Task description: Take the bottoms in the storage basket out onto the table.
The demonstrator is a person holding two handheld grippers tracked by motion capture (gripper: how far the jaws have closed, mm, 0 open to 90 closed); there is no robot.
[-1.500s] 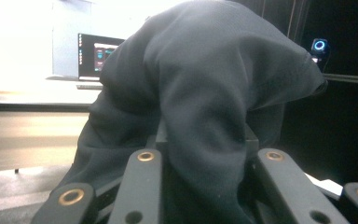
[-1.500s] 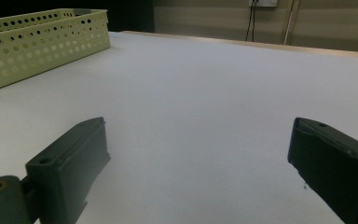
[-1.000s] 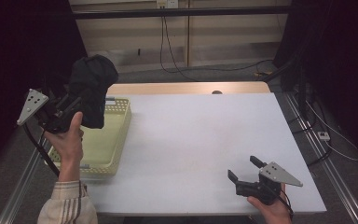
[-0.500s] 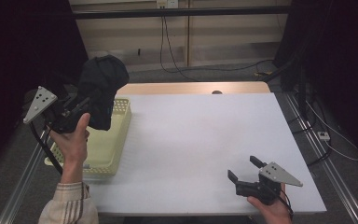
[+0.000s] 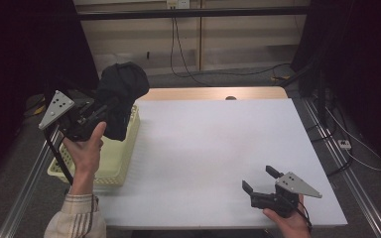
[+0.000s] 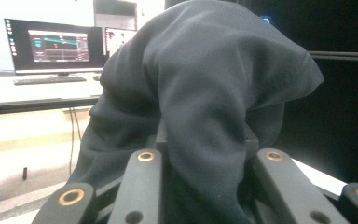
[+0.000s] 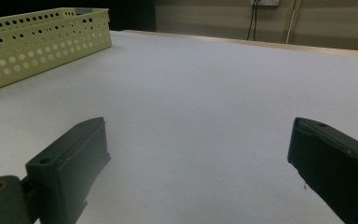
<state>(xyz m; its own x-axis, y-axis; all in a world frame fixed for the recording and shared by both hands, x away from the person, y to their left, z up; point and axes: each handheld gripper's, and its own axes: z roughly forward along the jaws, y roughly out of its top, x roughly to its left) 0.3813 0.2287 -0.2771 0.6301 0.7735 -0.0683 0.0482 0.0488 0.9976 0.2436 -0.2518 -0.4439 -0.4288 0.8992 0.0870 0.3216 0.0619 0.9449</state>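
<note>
A dark cloth [image 5: 121,96] hangs up in the air over the far end of the yellow basket [image 5: 121,148], bunched up in a soft lump. In the left gripper view the cloth [image 6: 205,93] drapes down over the two black jaws, and they are pressed tight on it. The left gripper [image 5: 101,109] pinches the cloth, and the left hand [image 5: 87,148] holds the gripper up above the basket at the left side of the white table [image 5: 203,148].

The basket has little round holes in its walls [image 7: 37,42] and sits on the left edge of the table.

Far away, at the near right corner, the right gripper [image 5: 260,181] rests low on the table in the right hand [image 5: 287,223]. Its jaws are spread wide, with only bare table between them
</note>
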